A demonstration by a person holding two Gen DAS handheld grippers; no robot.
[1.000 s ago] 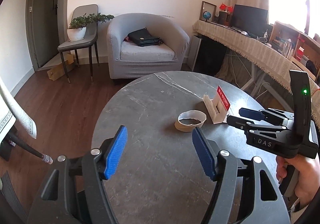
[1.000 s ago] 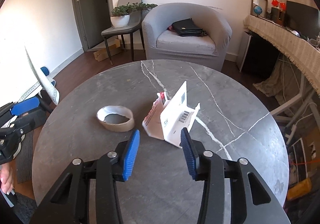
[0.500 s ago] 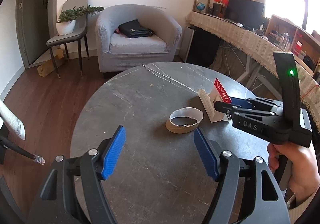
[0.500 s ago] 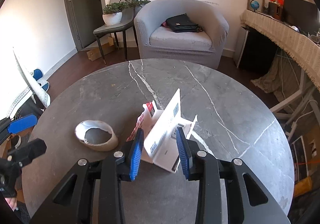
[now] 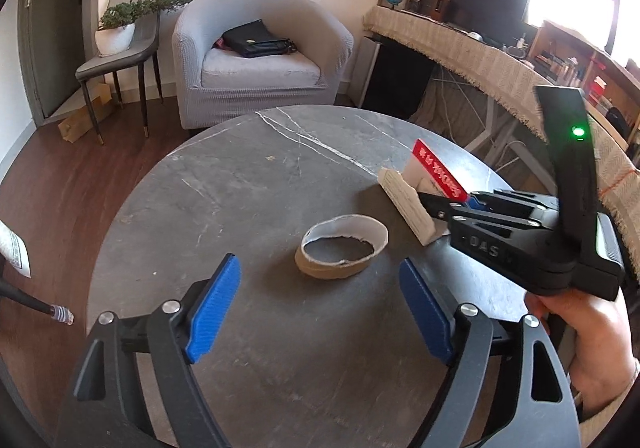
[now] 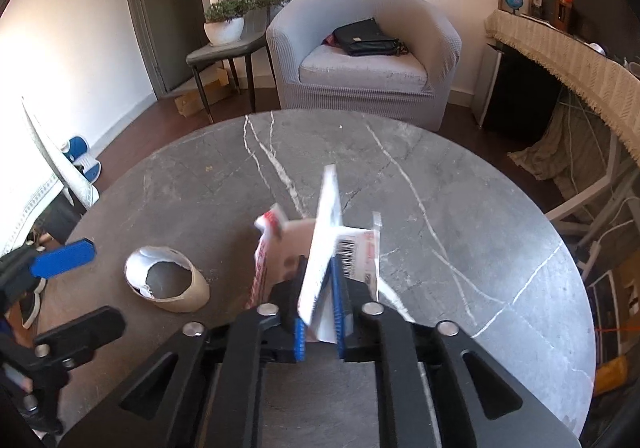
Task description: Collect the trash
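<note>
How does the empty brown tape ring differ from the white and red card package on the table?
The brown cardboard tape ring is round, hollow and lies free; the white and red card package is flat, angular and stands up. The right tool clamps the package; nothing touches the ring. Both are on the grey marble table.

Round grey stone worktop (image 5: 248, 184), veined with white cracks running from the far edge toward the near right — surface dull, lightly speckled. On it, near the middle-left in the right wrist view, a spent tape ring (image 6: 168, 282), brown card outside, torn white lining inside, lying flat with its hole up. Just beside that, to the right, opened white packaging (image 6: 324, 248) with red print and a barcode, flaps standing up off the stone — lower edge partly hidden, so contact there cannot be made out fully. Ring and packaging apart, not touching.
</note>
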